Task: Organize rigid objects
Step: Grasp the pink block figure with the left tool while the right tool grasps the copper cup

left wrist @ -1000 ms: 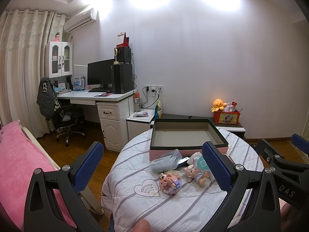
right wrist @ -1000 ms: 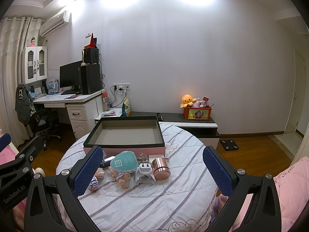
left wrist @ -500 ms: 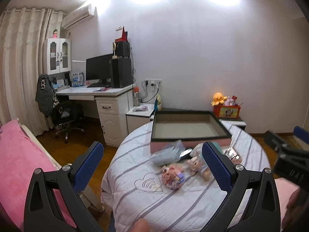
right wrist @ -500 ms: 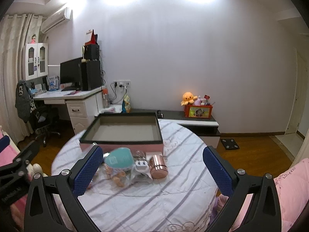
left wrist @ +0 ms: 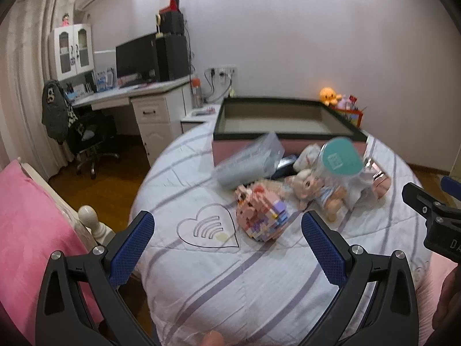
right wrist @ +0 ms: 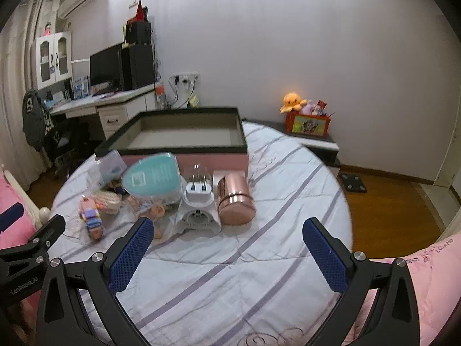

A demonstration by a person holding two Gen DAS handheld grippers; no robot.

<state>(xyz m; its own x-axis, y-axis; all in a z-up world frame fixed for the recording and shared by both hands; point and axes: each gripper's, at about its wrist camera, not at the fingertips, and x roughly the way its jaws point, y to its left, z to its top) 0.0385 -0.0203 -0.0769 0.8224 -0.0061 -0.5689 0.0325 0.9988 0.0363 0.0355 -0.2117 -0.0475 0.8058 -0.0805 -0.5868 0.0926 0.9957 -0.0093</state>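
Fingers (left wrist: 135,245) of the left gripper (left wrist: 227,242) are spread wide and hold nothing, hanging above the striped cloth (left wrist: 259,282) that covers the round desk. The right gripper (right wrist: 227,245) is likewise spread wide and empty over the near part of the same cloth (right wrist: 245,282); its black frame also shows at the right edge of the left view.

Just beyond the left gripper lies a pink and purple brick-built figure (left wrist: 263,216), beside a heart outline (left wrist: 207,227) stitched into the cloth. Past it lie a small doll (left wrist: 314,189) and a clear bag with a teal label (left wrist: 340,158), with a blurred clear plastic pack (left wrist: 247,161) to their left.

From the right view, a white plug adapter (right wrist: 198,201) stands just beside a rose-gold cylinder (right wrist: 234,199) lying on its side; the teal-labelled bag (right wrist: 151,177) is left of them, touching the adapter.

Behind the cluster sits an open pink box with a dark rim (right wrist: 184,132), its interior bare. Farther off are a white computer desk with a monitor (left wrist: 135,57) and an orange plush toy (right wrist: 292,101) on a low cabinet.
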